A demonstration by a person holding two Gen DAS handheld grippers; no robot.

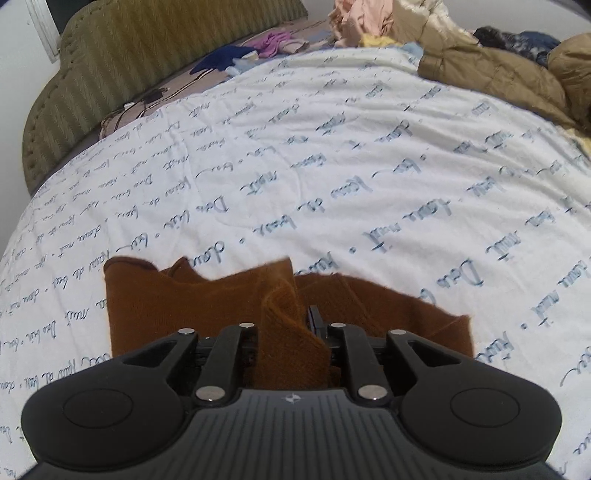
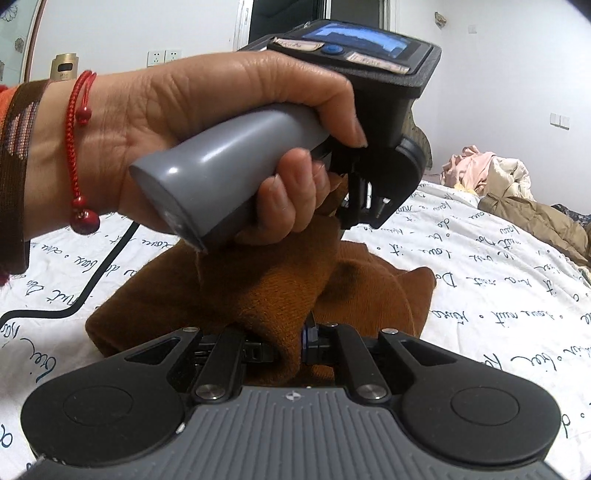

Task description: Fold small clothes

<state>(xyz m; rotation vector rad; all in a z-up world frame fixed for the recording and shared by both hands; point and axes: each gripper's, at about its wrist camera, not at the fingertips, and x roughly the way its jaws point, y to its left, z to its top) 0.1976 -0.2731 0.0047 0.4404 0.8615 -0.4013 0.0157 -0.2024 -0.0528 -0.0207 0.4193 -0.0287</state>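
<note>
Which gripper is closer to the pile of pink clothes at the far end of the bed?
Hard to call; both grippers, left and right, pinch the brown garment, far from the pink clothes.

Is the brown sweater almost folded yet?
Not yet. Nothing looks finished: the brown garment lies bunched and uneven on the white bedspread. Right now both grippers pinch it, the left gripper and the right gripper each shut on a fold of cloth. Folding it flat is left, and more clothes wait heaped at the far end.
</note>
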